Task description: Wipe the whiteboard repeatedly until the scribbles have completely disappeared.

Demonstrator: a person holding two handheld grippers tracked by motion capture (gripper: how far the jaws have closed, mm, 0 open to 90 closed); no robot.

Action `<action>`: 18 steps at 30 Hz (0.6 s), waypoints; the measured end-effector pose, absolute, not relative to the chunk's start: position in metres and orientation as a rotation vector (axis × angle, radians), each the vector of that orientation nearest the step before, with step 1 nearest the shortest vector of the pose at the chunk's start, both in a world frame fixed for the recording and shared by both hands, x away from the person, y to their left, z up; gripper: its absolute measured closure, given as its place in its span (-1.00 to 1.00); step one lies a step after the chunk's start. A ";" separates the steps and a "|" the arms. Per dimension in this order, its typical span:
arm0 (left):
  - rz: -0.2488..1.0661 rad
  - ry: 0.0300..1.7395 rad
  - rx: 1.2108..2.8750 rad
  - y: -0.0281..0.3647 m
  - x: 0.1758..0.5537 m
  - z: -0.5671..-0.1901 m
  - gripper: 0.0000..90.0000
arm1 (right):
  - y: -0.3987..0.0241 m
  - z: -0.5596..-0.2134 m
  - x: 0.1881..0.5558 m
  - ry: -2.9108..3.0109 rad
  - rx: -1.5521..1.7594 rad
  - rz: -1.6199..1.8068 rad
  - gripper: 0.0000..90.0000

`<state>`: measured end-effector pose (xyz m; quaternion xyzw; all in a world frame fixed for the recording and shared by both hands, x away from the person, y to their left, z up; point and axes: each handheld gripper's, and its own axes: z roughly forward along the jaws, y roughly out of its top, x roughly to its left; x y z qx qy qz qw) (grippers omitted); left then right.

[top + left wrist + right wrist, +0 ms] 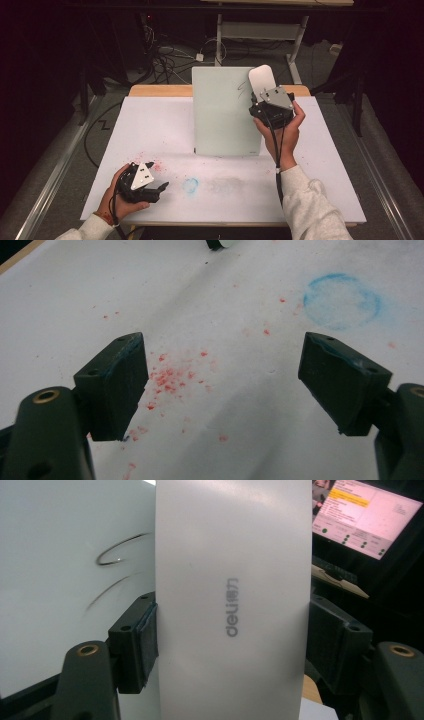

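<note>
A pale whiteboard (222,112) stands upright at the back middle of the table. Thin curved pen strokes (120,547) mark it near its upper right. My right gripper (259,98) is raised by the board's top right corner, shut on a white oblong eraser (261,79). In the right gripper view both pads press the sides of the eraser (232,555), which carries a grey "deli" logo, with the whiteboard (60,555) just behind it. My left gripper (160,189) rests low at the table's front left, open, with nothing between its fingers (117,385).
White paper covers the table (150,130). On it lie a smeared blue ring (342,301) and scattered red specks (170,375) near the left gripper. A lit monitor (365,520) stands beyond the board. Cables (165,55) and a metal frame (260,30) lie on the floor behind.
</note>
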<state>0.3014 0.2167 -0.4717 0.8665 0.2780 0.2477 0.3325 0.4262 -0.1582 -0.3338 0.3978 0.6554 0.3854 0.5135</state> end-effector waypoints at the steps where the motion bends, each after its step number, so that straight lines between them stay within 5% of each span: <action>1: 0.646 0.726 2.264 0.217 0.301 -0.472 -0.57 | -0.160 -0.333 0.427 1.566 0.964 0.927 -0.31; 18: 0.646 0.724 2.265 0.216 0.301 -0.472 -0.57 | -0.132 -0.354 0.417 1.757 0.842 0.926 -0.31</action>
